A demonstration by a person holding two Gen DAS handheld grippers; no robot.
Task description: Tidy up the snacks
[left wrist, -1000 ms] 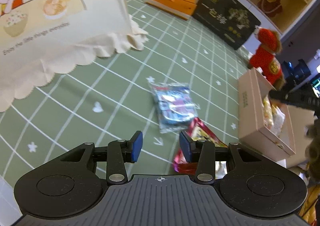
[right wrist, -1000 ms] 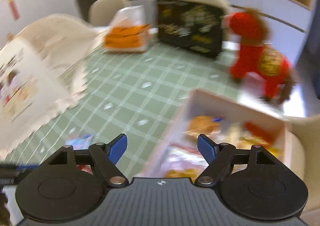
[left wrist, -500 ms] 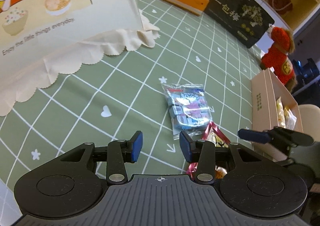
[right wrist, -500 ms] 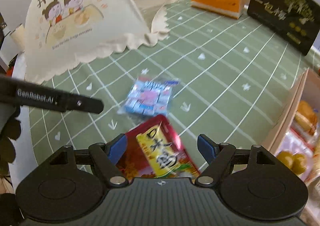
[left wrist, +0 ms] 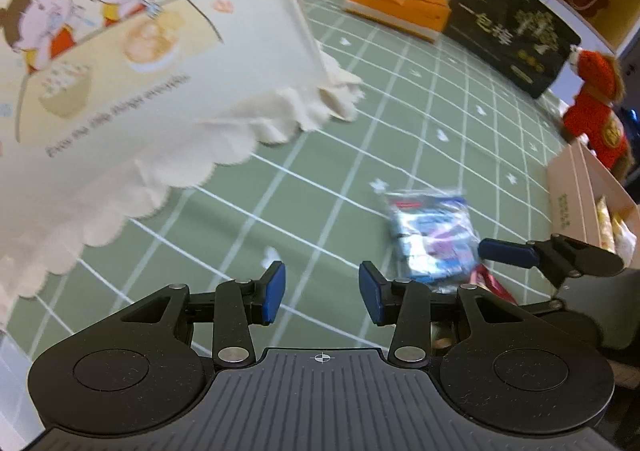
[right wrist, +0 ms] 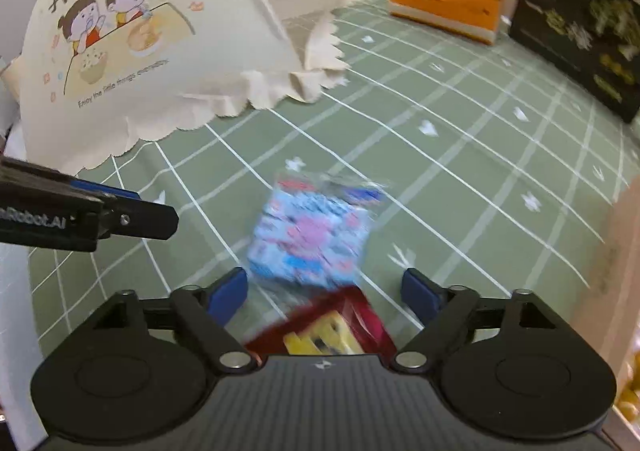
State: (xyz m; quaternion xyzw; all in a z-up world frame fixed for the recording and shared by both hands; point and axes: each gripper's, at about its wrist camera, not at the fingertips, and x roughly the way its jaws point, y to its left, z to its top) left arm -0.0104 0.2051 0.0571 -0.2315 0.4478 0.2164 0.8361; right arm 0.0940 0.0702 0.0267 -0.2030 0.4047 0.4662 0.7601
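You've got even, soft indoor light in both views, no hard shadows, no strong glare. Heavy fisheye bend: grid lines on the green tablecloth (left wrist: 360,155) curve hard toward the edges. Your left view smears the food cover (left wrist: 120,71) print. Your right view blurs the blue snack packet (right wrist: 312,235) and red snack packet (right wrist: 324,331) most; the black box (right wrist: 580,23) is soft too.
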